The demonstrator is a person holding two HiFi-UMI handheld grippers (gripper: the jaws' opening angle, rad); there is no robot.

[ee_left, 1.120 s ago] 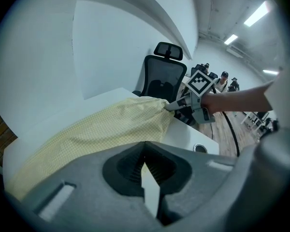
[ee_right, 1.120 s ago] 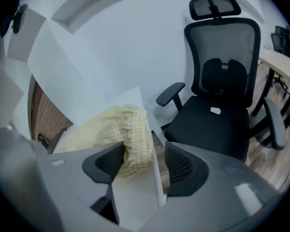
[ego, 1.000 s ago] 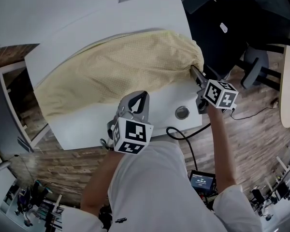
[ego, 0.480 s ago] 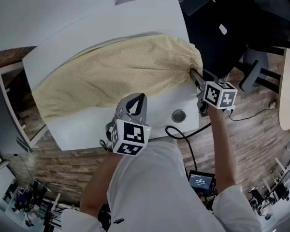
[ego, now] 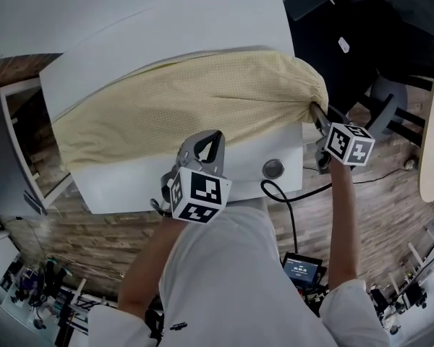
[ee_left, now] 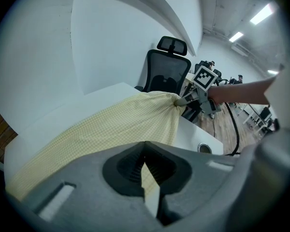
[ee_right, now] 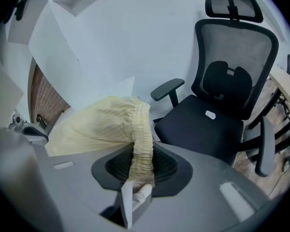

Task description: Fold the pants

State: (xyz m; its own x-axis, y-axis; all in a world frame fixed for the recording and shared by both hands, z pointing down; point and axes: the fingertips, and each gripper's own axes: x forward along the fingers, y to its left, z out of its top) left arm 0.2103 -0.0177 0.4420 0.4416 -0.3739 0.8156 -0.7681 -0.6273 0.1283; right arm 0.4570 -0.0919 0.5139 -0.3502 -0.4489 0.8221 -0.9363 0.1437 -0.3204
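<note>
From the head view, the yellow pants lie spread lengthwise across the white counter, with their gathered waistband bunched at the counter's right edge. The right gripper meets the cloth at that edge, and the left gripper sits over the counter's near side, at the near hem of the pants. A black office chair stands just off the counter's right edge.

In the left gripper view, the fingers are closed tight together above the counter, pointing across the pants toward the right gripper at the counter's far corner.

In the right gripper view, the fingers have just been closing. The elastic waistband runs down between them and is pinched there, drawn out in a narrow rope off the counter's edge.
</note>
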